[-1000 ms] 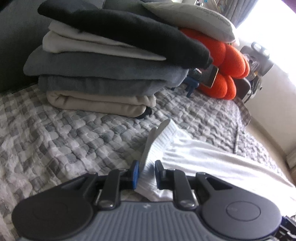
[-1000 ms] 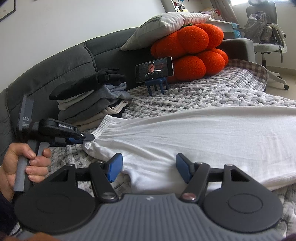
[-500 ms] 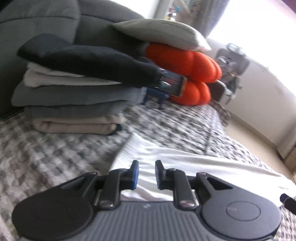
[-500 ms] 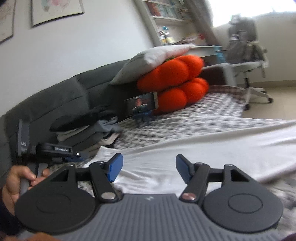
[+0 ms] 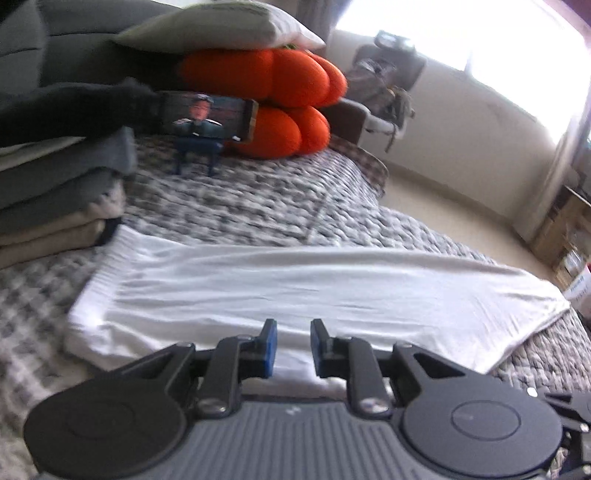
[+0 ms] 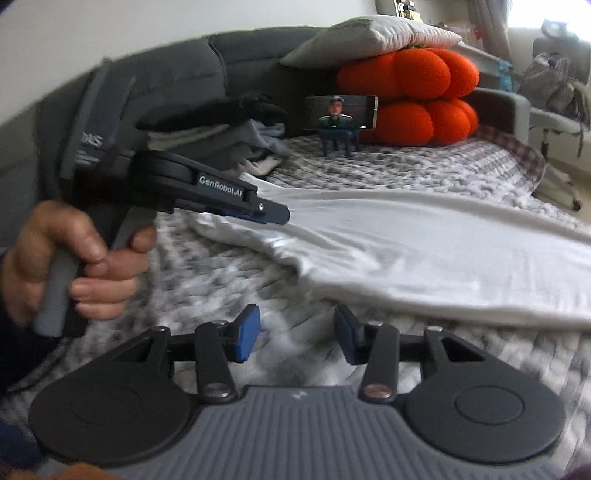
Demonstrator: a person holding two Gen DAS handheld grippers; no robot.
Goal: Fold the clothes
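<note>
White garment (image 5: 303,291): long pale piece laid flat on the knobbly grey-and-white blanket (image 5: 236,199), stretched from about 9 o'clock to 3 o'clock in the left camera. One end sits near the clothes stack, the other tapers off toward the blanket's edge.

Left gripper (image 5: 290,347): jaws narrow, small gap between the blue pads. In its own view nothing is pinched; the cloth just shows beyond the tips. In the right camera it (image 6: 275,216) sits at 10 o'clock with its tips at the garment's near end, maybe touching the fabric, but the blur makes that hard to call.

Left hand (image 6: 74,266): wrapped round the grey handle, at 9 o'clock in the right view.

Right gripper (image 6: 297,334): jaws about half apart and they've just been closing, nothing between them. It's over bare blanket, with the garment's near edge just past the tips at 1 o'clock.

Folded stack (image 5: 55,184): greys, beige and a black one on top, at 9 o'clock.

Phone (image 5: 207,118): on a little blue stand at 11 o'clock, screen lit.

Orange cushion (image 5: 280,96): right behind the phone, a pale pillow (image 5: 221,27) resting on top.
</note>
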